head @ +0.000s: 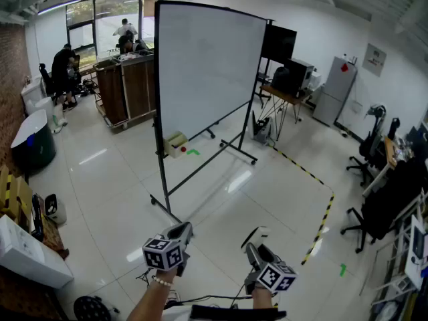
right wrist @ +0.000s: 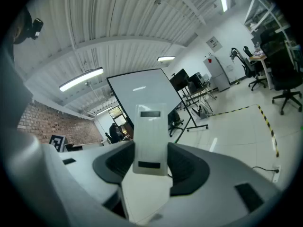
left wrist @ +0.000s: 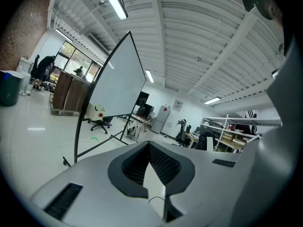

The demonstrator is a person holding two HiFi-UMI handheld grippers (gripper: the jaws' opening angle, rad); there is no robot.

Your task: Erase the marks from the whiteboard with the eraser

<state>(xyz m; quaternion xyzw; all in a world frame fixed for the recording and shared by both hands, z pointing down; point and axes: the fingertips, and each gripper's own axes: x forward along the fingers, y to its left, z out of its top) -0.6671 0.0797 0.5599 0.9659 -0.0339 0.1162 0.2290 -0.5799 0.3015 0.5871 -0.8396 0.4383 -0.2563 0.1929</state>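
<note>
The glossy white floor (head: 221,199) carries the wheeled whiteboard (head: 207,65), ahead of the left hand-held gripper (head: 182,231). Yellow-black tape (head: 324,218) runs right of the right hand-held gripper (head: 254,247). A cable (head: 214,298) lies behind both.

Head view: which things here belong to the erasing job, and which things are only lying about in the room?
Job:
whiteboard, on its wheeled stand
white eraser, clamped in the right claw
left claw, shut and empty

Lying about:
office chair
grey cabinet
dark bin
small box on the floor by the board
wooden counter
</note>
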